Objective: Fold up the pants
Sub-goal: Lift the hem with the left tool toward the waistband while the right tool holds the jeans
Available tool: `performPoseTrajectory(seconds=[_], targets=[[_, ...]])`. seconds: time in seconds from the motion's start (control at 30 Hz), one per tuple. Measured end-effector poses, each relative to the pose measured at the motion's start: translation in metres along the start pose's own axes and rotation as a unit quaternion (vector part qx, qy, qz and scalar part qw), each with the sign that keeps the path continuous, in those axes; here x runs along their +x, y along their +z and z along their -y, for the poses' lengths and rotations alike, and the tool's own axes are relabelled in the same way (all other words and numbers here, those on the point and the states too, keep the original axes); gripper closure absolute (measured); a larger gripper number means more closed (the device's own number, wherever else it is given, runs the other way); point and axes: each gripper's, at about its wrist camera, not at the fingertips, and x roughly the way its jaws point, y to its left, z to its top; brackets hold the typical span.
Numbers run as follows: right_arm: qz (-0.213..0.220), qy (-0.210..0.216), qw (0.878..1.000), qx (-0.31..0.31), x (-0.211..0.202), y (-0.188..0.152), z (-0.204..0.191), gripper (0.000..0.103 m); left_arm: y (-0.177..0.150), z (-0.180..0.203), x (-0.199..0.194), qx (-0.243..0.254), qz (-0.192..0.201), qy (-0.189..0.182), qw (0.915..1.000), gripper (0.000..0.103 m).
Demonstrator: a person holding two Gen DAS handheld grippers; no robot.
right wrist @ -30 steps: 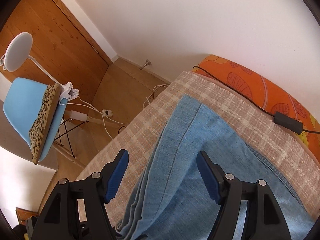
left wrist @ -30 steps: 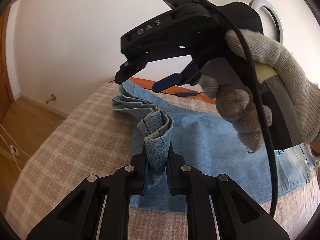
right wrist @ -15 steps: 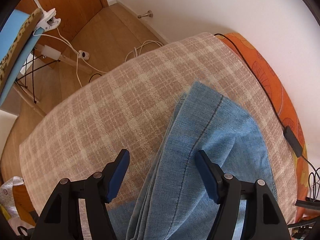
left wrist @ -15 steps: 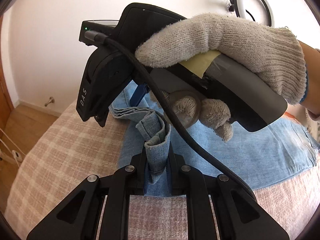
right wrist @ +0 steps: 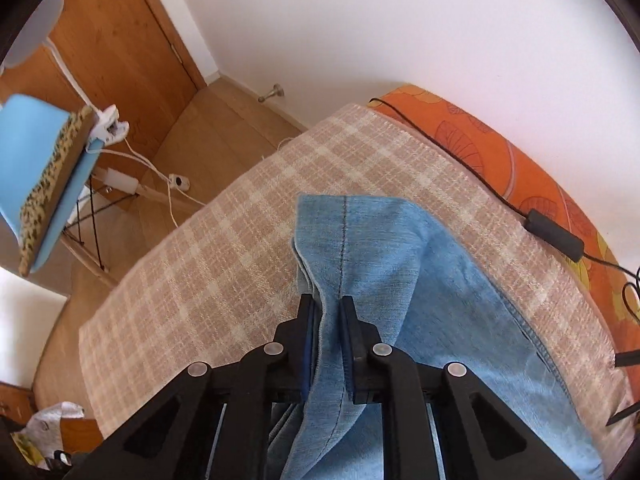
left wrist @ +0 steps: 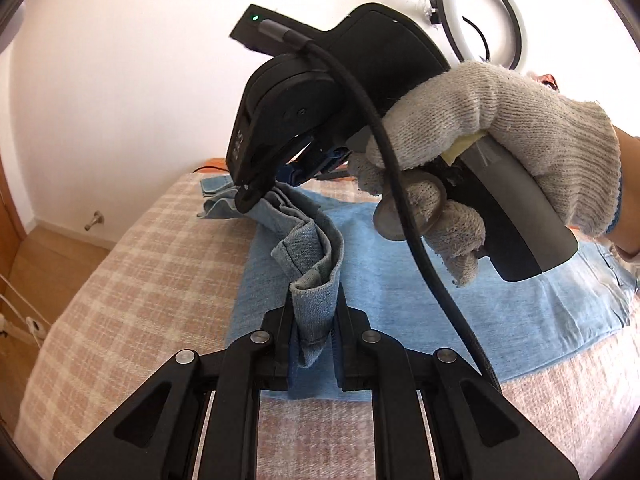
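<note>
Both tongs clamped on jeans (right wrist: 400,264), charger cable (right wrist: 554,234) alongside

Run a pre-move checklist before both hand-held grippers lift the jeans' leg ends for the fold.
1. Left hand-held gripper clamped on the jeans: ok.
2. Right hand-held gripper, jaws just closed, denim pinched between them: ok.
3. All leg layers caught by each gripper: cannot tell.
4. Black cable off the cloth: not ok, it hangs over it.
5. Checked bed cover flat around the jeans: ok.
</note>
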Motion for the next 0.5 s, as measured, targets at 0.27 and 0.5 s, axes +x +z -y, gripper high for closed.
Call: performPoseTrajectory(seconds=[0.27,0.5], targets=[[0.106,0.085,0.98,0.144,-0.099,-0.068,0.105,0.094,0.019,0.084,-0.014,0.062,0.009,-0.052,0.9966,0.092],[0.132,0.089,0.95,0.268,-0.126,-0.179,0.204,0.094,0.002,0.178,0.005,0.142,-0.036,-0.11,0.9831,0.092]])
